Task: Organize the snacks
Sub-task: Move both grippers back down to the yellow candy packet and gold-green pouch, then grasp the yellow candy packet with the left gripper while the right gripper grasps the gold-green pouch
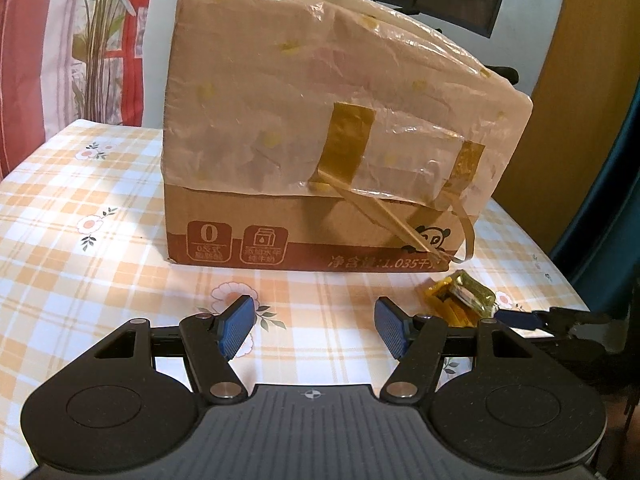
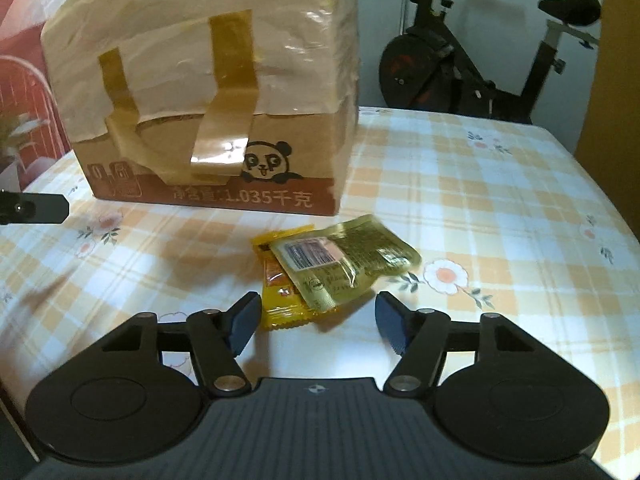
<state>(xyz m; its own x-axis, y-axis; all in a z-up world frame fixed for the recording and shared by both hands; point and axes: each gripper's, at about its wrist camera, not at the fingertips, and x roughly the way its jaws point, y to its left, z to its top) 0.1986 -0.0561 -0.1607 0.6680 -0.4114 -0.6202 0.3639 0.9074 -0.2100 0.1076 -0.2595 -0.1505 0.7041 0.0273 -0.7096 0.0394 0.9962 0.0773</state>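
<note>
**Right wrist view: two snack packets before one taped carton**

Right wrist view: one cardboard carton (image 2: 208, 92) stands on the checked, flowered tablecloth (image 2: 500, 200) at 11 o'clock. Print along its base reads "1.035千克" beside one panda face (image 2: 266, 160). Upper part wrapped in plastic film; two brown tape strips (image 2: 232, 92) run down its face.

Snacks counted: two. Green translucent packet (image 2: 352, 260) lies across yellow packet (image 2: 280, 296), touching, dead ahead at 12 o'clock, near the carton. Their small print is too blurred to read.

Right gripper (image 2: 316, 322): jaws wide apart, nothing held, packets just beyond the fingertips.

Left wrist view: left gripper (image 1: 314, 326) also spread wide, empty, facing the carton. Two square icons on the carton base, one showing "0". Packets lie at 2 o'clock. One exercise bike (image 2: 472, 48) stands behind the table.
</note>
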